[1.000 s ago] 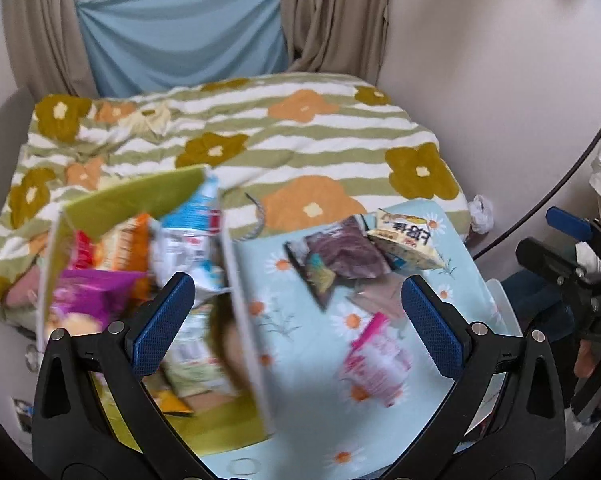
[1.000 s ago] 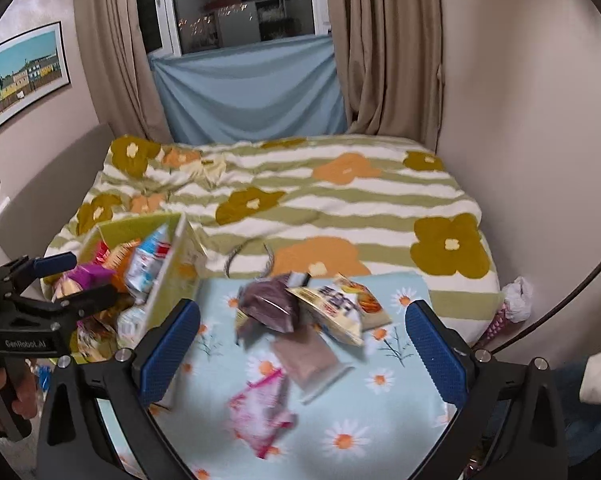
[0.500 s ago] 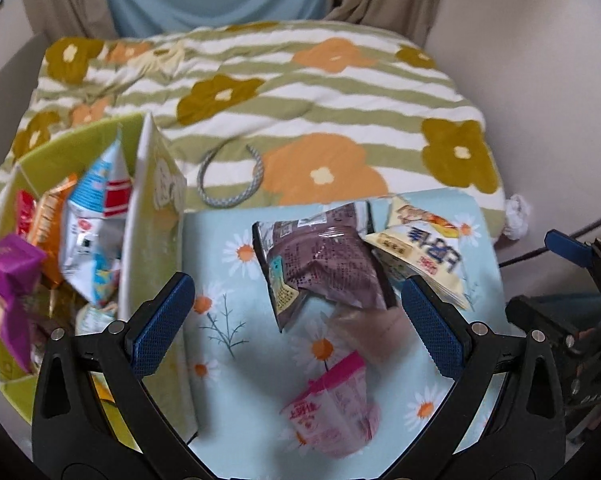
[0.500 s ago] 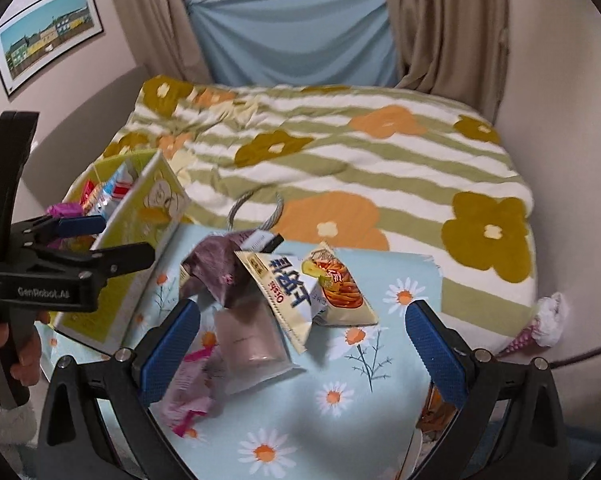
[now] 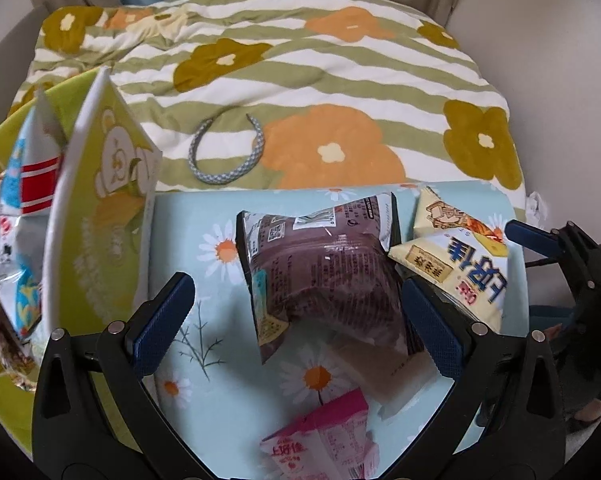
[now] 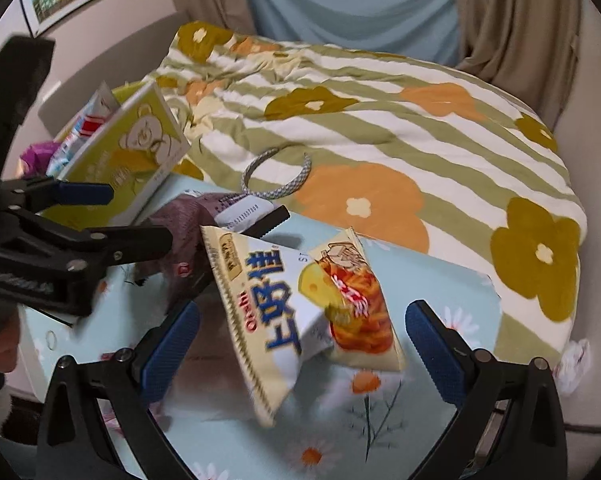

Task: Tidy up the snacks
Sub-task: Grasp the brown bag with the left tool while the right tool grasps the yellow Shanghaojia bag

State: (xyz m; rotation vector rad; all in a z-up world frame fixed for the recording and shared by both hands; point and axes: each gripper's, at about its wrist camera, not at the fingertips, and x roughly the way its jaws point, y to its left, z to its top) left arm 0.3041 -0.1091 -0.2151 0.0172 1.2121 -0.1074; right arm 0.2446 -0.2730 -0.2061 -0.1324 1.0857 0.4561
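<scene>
Both grippers have closed in, the left gripper (image 5: 296, 312) gaping empty around the brown bag (image 5: 324, 276) and the right gripper (image 6: 302, 340) likewise around the yellow bag (image 6: 300, 308) on the tray (image 5: 204, 220), where overlapping packets could snag.

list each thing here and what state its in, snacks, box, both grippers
left gripper: open, empty, around the brown pack
right gripper: open, empty, around the yellow bag
brown pack: sealed, lying on the daisy cloth
yellow bag: sealed, puffy, leaning on the brown pack
pink pack: sealed, flat on the cloth
box: open, upright, full of snacks
headband: lying loose on the blanket
</scene>
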